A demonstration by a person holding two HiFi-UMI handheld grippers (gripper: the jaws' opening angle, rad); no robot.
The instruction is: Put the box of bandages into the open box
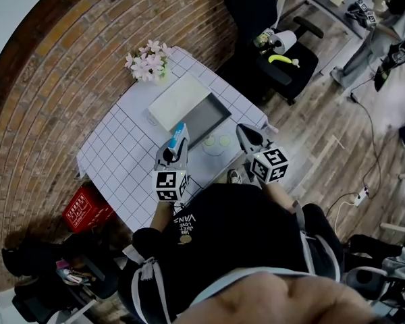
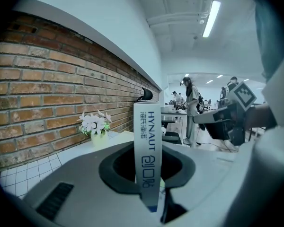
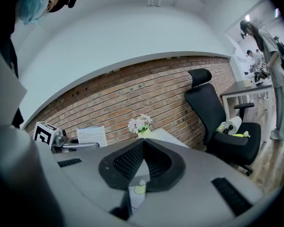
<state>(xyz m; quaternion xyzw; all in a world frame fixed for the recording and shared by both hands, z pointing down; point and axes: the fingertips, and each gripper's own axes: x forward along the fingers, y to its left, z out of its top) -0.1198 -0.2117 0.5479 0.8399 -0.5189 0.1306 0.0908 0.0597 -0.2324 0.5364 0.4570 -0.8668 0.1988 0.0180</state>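
Over the grid-tiled table (image 1: 118, 160) against the brick wall (image 1: 74, 66), the left gripper (image 1: 176, 142) clamps the box of bandages (image 1: 179, 131) at 8 o'clock from the open box (image 1: 204, 119); the right gripper (image 1: 245, 132) is closed, empty.

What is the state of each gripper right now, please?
Left gripper: closed on the box of bandages.
Right gripper: closed, empty.

open box (image 1: 204, 120) on table (image 1: 121, 160), flowers (image 1: 146, 64) seemingly behind
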